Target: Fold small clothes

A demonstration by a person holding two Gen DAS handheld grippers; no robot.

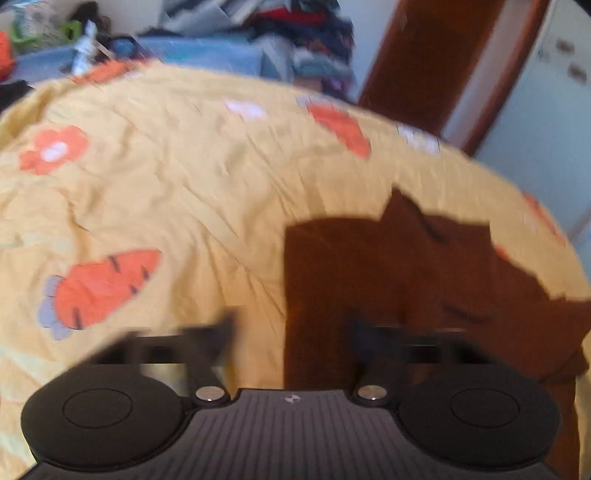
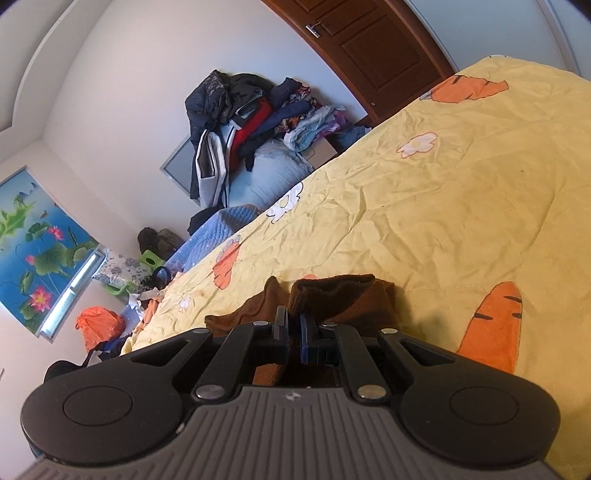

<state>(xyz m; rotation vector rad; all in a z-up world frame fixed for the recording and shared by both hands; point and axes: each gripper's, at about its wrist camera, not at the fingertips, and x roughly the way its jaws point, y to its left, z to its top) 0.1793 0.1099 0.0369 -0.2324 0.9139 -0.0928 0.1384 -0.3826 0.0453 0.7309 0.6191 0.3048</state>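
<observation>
The left wrist view is motion-blurred throughout. The left gripper (image 1: 291, 343) stands with its two fingers well apart, nothing between them; the left finger (image 1: 212, 339) lies over yellow fabric, the right finger (image 1: 373, 343) over a brown garment (image 1: 388, 280). The garment lies flat on a yellow bedsheet (image 1: 207, 184), its left edge straight and upright in frame, its upper right edge ragged and folded. The bedsheet is creased and printed with orange carrots (image 1: 103, 288) and an orange flower (image 1: 53, 149). Beyond the bed stands a pile of clothes (image 1: 295, 33), with a blue quilted cover (image 1: 207, 55) beside it. A brown wooden door (image 1: 436, 55) fills the upper right.
</observation>
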